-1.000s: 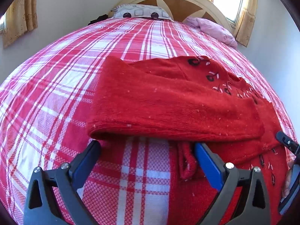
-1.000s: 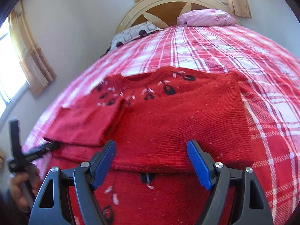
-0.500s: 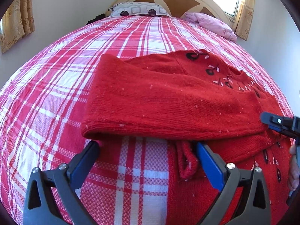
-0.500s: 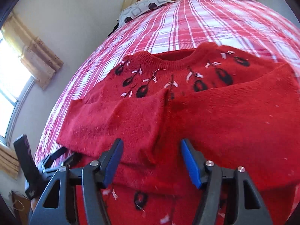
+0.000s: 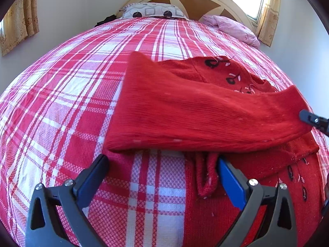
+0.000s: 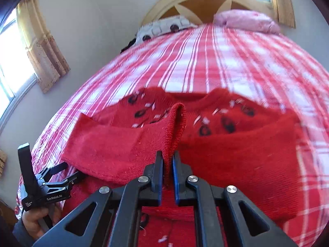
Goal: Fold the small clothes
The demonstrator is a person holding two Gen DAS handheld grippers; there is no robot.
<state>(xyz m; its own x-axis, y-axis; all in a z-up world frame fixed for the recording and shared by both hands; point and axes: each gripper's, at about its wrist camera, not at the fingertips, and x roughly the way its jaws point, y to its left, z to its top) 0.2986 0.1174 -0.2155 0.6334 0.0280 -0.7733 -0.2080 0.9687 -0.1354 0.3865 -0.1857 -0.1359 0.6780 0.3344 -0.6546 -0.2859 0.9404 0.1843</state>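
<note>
1. Red knit sweater lies flat on the plaid bedspread, neckline toward the headboard, with both sleeves folded across its chest.
2. Right gripper has its jaws pinched together on the ribbed sleeve cuff, and the cuff stands up in a ridge straight ahead of the pads.
3. That sleeve runs crosswise, away to the left of the right wrist view, its long axis across the body; any carry would follow that line.
4. Left gripper hangs wide apart and empty over the sweater's side edge, with a loose fold of knit just inside its blue pad.
5. Right hand is plainly the nearer one to the cuff; the left sits at the sweater's far side, clear of it.
6. Patterned pillow and pink pillow sit well apart at the bed's head. Nothing blocks the sleeve's path.
</note>
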